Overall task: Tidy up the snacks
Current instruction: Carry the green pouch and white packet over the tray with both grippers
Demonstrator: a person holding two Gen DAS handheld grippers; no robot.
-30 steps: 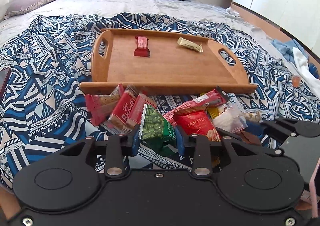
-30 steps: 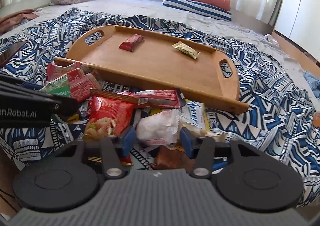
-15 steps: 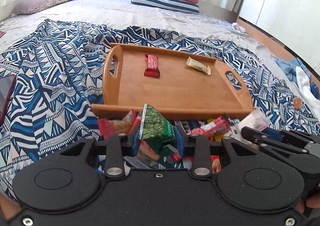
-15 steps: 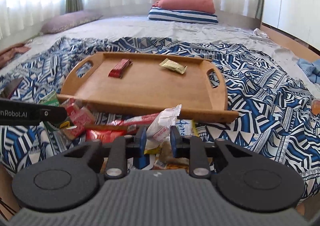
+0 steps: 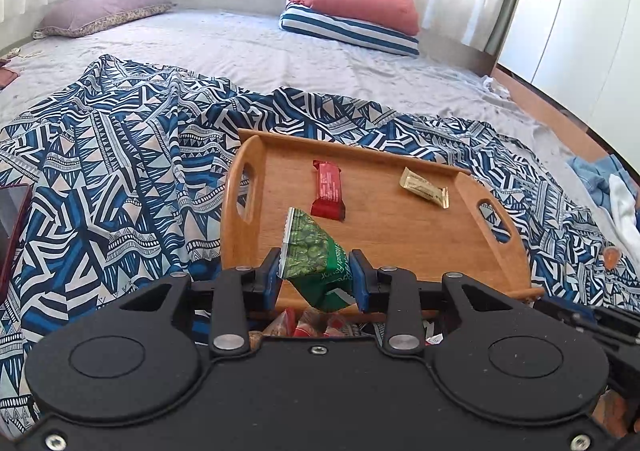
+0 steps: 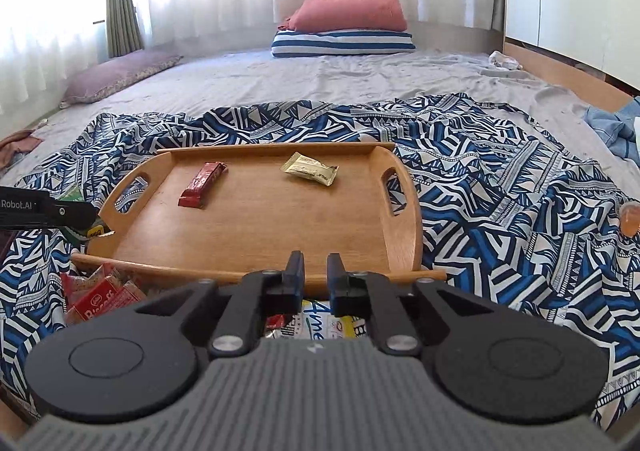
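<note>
The green snack packet [image 5: 316, 263], clamped in the left gripper [image 5: 316, 283], has risen from the snack pile [image 6: 104, 295] and now hangs over the near edge of the wooden tray [image 6: 256, 235]. The white packet held half a second ago is gone from the right gripper [image 6: 316, 271], probably dropped; its jaws have just reopened slightly and stand narrowly apart, empty. So only one snack is heading trayward.

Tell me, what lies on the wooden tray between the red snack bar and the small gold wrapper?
Nothing: between the red snack bar and the small gold wrapper the wooden tray is bare board, clearest in the right wrist view.
</note>
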